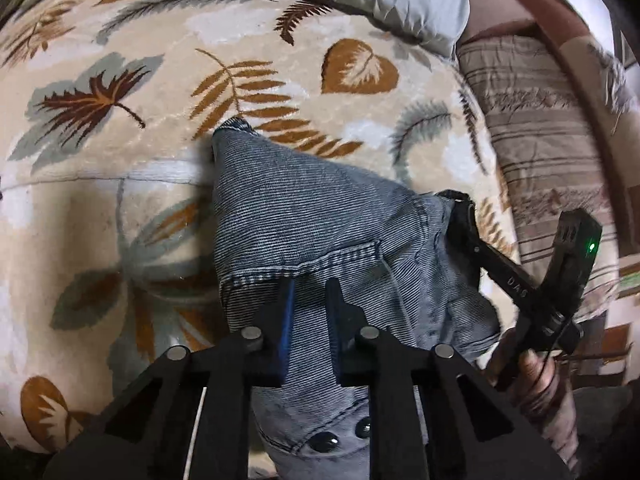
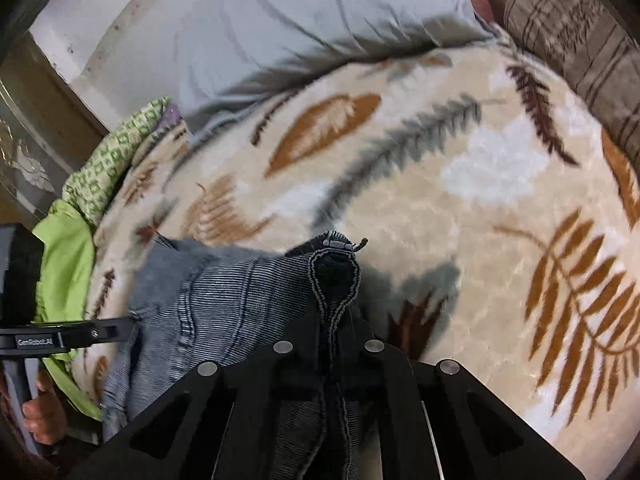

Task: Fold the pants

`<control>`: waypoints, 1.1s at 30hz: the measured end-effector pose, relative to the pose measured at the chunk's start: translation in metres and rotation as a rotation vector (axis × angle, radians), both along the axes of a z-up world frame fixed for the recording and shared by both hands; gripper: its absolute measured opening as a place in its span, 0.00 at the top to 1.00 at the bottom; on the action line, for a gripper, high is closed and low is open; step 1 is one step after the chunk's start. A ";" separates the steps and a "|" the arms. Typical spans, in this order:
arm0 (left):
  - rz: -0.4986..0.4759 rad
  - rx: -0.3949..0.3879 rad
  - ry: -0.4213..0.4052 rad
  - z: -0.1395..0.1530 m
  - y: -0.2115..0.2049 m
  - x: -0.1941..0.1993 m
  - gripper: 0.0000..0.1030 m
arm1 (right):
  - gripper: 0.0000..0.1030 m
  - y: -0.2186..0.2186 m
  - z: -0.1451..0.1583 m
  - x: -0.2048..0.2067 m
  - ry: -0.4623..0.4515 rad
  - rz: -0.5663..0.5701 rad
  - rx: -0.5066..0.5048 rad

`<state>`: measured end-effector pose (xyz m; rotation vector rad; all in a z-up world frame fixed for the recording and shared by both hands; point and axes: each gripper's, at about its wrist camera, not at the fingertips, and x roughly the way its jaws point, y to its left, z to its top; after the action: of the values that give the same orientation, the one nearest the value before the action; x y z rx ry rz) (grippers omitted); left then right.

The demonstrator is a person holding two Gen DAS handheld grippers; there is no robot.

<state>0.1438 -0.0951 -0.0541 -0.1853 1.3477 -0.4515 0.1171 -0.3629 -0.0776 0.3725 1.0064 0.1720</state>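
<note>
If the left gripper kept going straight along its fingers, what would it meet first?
The jeans: the left gripper is already shut on the denim, which bunches directly ahead of its fingers. Beyond that fold lies the leaf-patterned blanket, though depth is hard to judge.

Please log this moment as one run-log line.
task: fold pants | left gripper: shut on jeans | right gripper: shut on jeans | surface: leaf-print blanket

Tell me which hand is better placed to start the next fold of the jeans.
Probably the right: its gripper is shut on a seamed corner of the jeans, free to swing over. The left gripper grips mid-panel near the pocket seam, better for anchoring.
</note>
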 end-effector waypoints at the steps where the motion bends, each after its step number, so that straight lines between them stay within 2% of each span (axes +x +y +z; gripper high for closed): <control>1: -0.003 0.015 -0.005 -0.002 -0.002 0.000 0.86 | 0.95 -0.002 -0.005 -0.001 -0.002 -0.005 0.008; 6: -0.018 0.051 -0.023 -0.014 -0.013 -0.001 0.86 | 0.90 -0.007 -0.021 -0.001 0.008 -0.016 0.022; 8: -0.006 0.039 -0.017 -0.017 -0.011 0.001 0.86 | 0.78 -0.011 -0.026 -0.002 0.013 -0.030 0.033; 10: 0.005 0.033 -0.010 -0.015 -0.010 0.002 0.86 | 0.77 -0.017 -0.029 -0.002 0.024 -0.047 0.072; 15: 0.020 0.054 -0.043 0.002 -0.009 -0.008 0.86 | 0.71 -0.021 -0.011 -0.009 0.028 -0.050 0.109; 18: 0.009 0.065 -0.065 0.012 -0.010 -0.019 0.85 | 0.70 -0.024 0.004 -0.026 0.007 -0.042 0.158; 21: 0.001 0.091 -0.099 0.020 -0.009 -0.033 0.83 | 0.64 -0.024 0.009 -0.045 0.022 -0.028 0.163; 24: -0.004 0.113 -0.128 0.027 -0.007 -0.045 0.79 | 0.64 -0.024 0.006 -0.064 0.038 -0.032 0.170; 28: -0.009 0.137 -0.149 0.032 -0.005 -0.059 0.68 | 0.60 -0.024 -0.001 -0.079 0.054 -0.062 0.200; 30: -0.013 0.135 -0.139 0.031 -0.003 -0.064 0.64 | 0.60 -0.023 -0.006 -0.080 0.067 -0.073 0.198; 33: 0.007 0.090 -0.081 0.026 0.008 -0.067 0.60 | 0.64 -0.019 -0.004 -0.079 0.073 -0.053 0.195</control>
<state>0.0763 -0.0872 -0.0279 -0.0968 1.2848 -0.3878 0.0376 -0.3818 -0.0817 0.5864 1.0538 0.2103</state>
